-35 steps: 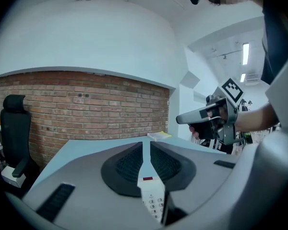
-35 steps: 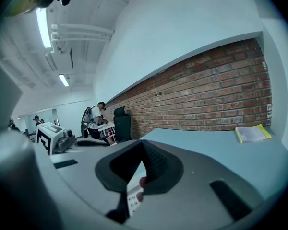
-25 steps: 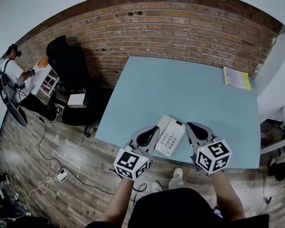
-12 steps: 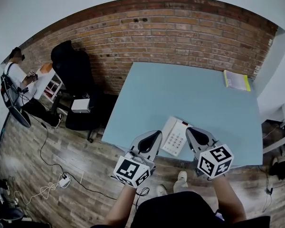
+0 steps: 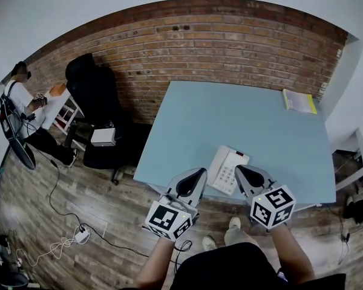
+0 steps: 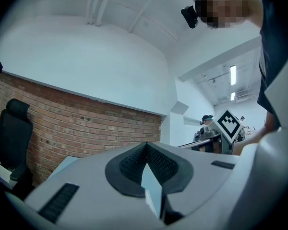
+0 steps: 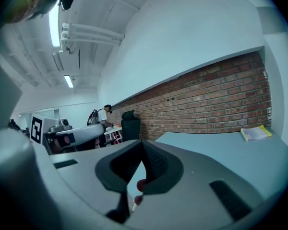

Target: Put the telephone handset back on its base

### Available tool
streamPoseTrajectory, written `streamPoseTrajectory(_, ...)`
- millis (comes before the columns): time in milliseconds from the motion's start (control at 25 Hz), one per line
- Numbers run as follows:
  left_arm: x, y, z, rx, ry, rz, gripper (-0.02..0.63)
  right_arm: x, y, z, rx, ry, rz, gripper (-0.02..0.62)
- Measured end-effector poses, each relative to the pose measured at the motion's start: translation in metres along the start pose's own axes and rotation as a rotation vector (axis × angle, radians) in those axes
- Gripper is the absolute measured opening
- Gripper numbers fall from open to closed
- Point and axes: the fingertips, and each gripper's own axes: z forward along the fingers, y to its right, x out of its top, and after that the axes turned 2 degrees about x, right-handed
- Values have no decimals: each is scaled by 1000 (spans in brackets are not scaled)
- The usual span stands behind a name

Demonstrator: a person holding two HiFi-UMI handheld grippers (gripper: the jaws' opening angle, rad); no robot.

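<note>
Although the job is to seat the handset, what I get from the head view is the white telephone (image 5: pixel 228 170) lying as one compact block on the blue table (image 5: pixel 260 119), close to its near edge. The handset (image 5: pixel 217 164) looks to me as if it lies along the left side of the base (image 5: pixel 233 174), though it is too small for me to say it sits fully home. Both tools hang on my side of the phone, touching nothing. The left gripper (image 5: pixel 199 172) has its jaws pressed together with nothing between them, and the right gripper (image 5: pixel 241 171) reads the same in its own view, pads meeting at the tip. I judge this to be either the very end of the task or a moment with no grasp begun. If the handset is seated, the next move calls only for keeping clear of it; if it is askew, I'd need to open one gripper, reach in over the table edge and settle it squarely
</note>
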Motion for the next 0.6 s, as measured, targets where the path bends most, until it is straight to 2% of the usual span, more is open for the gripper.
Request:
streamPoseTrajectory(320,-5,2,-11,4,-7,31,9,6,-19,-3,24,39,-53,12)
streamPoseTrajectory(600,2,4,-8,-3,-7,55,9,14,-22,-4,25,65,-48,12)
